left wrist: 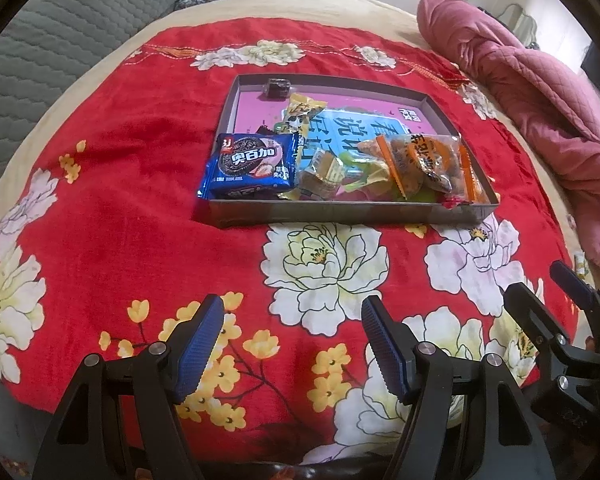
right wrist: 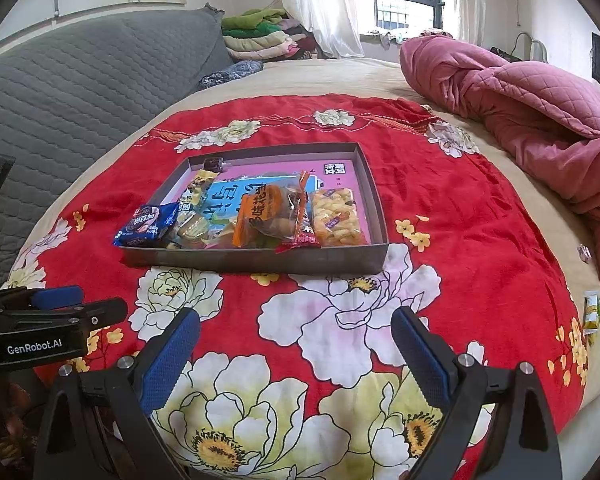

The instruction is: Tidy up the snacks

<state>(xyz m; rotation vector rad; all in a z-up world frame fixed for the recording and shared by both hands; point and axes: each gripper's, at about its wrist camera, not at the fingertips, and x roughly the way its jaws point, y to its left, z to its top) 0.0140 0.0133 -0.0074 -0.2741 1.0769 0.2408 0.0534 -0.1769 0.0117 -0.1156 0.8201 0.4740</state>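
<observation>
A shallow grey box [left wrist: 340, 214] [right wrist: 260, 258] sits on a red flowered blanket. It holds a blue cookie pack [left wrist: 250, 166] [right wrist: 148, 226] at its near left corner, an orange-striped bag [left wrist: 424, 164] [right wrist: 272, 212], a yellow snack pack [right wrist: 336, 220], a dark small sweet [left wrist: 276, 87] [right wrist: 214, 165] at the far left and several small wrappers. My left gripper [left wrist: 292, 354] is open and empty, well short of the box. My right gripper [right wrist: 296, 356] is open and empty, also short of the box. A few small snack packets [right wrist: 594, 312] lie at the blanket's right edge.
The red flowered blanket [left wrist: 120, 220] [right wrist: 460, 240] covers a beige bed. A pink quilt [left wrist: 532, 92] [right wrist: 520, 92] is heaped at the right. A grey quilted headboard [left wrist: 40, 48] [right wrist: 80, 72] stands at the left. Folded clothes [right wrist: 260, 36] are stacked by the window.
</observation>
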